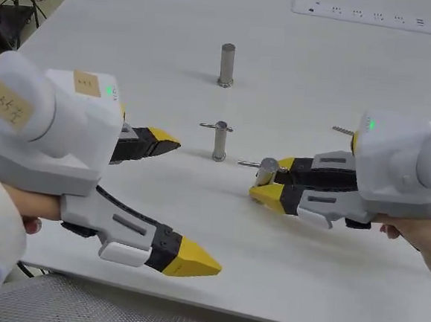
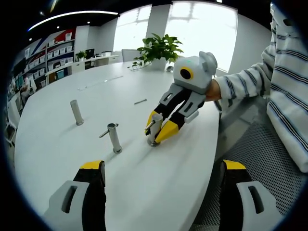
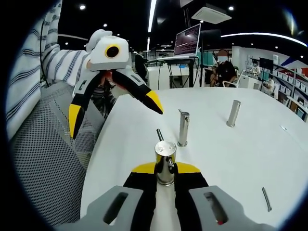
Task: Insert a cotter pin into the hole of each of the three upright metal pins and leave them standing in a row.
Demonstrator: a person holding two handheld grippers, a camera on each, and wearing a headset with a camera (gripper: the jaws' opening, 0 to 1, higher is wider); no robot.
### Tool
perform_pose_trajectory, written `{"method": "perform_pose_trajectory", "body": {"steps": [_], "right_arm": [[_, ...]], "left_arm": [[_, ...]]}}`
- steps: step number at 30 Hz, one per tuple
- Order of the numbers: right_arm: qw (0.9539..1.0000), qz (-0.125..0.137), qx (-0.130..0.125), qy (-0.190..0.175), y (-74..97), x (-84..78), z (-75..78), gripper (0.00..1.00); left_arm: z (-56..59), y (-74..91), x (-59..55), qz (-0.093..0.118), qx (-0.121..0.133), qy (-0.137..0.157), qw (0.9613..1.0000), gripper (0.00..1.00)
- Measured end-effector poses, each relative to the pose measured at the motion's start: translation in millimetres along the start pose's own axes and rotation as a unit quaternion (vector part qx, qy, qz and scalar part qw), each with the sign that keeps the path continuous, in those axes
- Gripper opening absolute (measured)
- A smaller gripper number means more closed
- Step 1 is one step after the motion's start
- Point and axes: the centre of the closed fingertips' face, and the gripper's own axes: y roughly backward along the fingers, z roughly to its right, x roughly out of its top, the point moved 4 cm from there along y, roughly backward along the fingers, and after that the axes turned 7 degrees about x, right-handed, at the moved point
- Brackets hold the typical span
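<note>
Nearest you, the right gripper is clamped on the first short grey metal pin, which stands on the white table with a thin steel cotter pin through its head. Your left gripper has its jaws wide apart and holds nothing. The middle grey metal pin stands cross-pinned too. The far grey metal pin is bare. A loose cotter pin lies by your right gripper. My judgement: two of three are done, and the far insertion is left.

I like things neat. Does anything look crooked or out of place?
Nothing is broken or spilled. The nearest post, gripped by the right claw, stands out of line with the other two. The far post has no pin through it, and a spare pin lies on the table.
</note>
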Motion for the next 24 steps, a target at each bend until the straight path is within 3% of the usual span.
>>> {"method": "perform_pose_trajectory", "body": {"steps": [8, 12, 24], "right_arm": [[0.9986, 0.012, -0.047, -0.019, 15.3, 2.0, 28.0, 0.08], [0.9981, 0.011, -0.056, -0.021, 23.9, -2.2, 37.1, 0.08], [0.9972, 0.01, -0.067, -0.032, 25.7, -9.0, 39.8, 0.08]], "left_arm": [[0.9, 1.2, -3.7, -0.004, 0.001, 0.003, 1.0, 0.99], [-0.1, 0.8, -5.4, -0.006, 0.003, 0.007, 1.0, 0.99], [-0.8, -0.8, -9.0, -0.019, 0.004, 0.008, 0.9998, 0.99]]}}
